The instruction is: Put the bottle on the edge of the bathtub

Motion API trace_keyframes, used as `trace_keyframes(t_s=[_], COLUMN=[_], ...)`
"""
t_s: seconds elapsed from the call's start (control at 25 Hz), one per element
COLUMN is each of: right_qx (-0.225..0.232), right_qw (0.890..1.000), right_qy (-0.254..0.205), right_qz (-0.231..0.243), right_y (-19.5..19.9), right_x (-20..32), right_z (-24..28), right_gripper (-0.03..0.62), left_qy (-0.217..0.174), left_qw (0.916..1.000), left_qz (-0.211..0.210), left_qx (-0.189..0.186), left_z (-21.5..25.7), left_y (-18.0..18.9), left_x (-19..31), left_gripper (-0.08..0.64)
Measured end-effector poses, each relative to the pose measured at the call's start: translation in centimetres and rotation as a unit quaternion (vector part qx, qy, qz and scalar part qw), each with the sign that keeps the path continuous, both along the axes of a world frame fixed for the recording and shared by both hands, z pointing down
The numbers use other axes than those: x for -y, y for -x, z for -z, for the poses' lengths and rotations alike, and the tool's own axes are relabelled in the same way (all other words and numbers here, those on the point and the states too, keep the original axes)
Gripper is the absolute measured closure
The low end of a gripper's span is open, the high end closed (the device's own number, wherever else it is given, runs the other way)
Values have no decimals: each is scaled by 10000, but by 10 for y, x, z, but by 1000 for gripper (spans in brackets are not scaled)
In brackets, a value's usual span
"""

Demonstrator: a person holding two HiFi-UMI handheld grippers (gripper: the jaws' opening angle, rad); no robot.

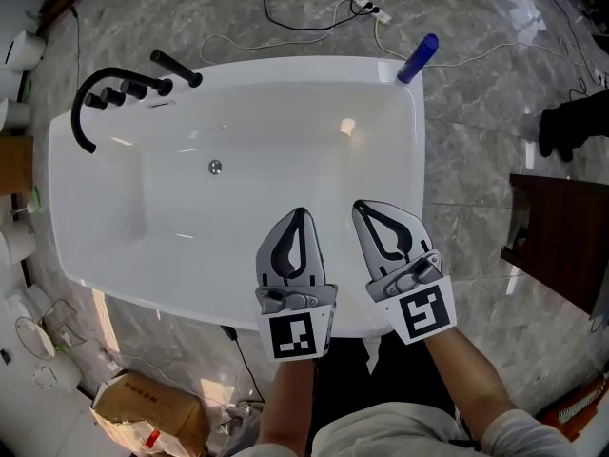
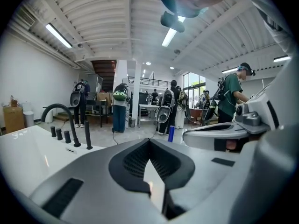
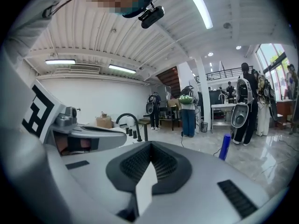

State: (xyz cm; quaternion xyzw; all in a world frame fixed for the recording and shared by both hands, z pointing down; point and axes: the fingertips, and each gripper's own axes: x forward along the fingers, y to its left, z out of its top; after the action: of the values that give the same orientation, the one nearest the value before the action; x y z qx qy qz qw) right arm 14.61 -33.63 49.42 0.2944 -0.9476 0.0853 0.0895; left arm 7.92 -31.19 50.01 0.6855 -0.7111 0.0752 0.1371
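Nearest the person, the left gripper (image 1: 299,215) and the right gripper (image 1: 361,208) are hovering side by side over the near rim of the bathtub (image 1: 238,66), each with its jaws pressed together and nothing between them. Beyond the white basin, the black faucet (image 1: 88,103) is standing at the far left. The blue bottle (image 1: 418,57) is sitting on the far right corner of the rim, well apart from both grippers. It is standing on its base, long axis vertical, cap pointing up. The placing looks done; the next move is probably calling only for keeping clear of the bottle.
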Motion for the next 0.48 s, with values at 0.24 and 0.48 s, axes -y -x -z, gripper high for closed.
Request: trace_keyframes(t_s=[0.24,0.48], right_qx=[132,156], right_qw=[9997,9991], right_qy=[-196,-371], right_qz=[-21,-90], right_y=[14,20], right_x=[-47,-97], right_z=[47,99], right_gripper=[588,588], left_qy=[-81,-115], left_qw=[9999,9997], left_qz=[124,176], left_qx=[58,100], left_z=[44,95], left_y=[15,29], left_x=[-57,-112], left_gripper=[551,551])
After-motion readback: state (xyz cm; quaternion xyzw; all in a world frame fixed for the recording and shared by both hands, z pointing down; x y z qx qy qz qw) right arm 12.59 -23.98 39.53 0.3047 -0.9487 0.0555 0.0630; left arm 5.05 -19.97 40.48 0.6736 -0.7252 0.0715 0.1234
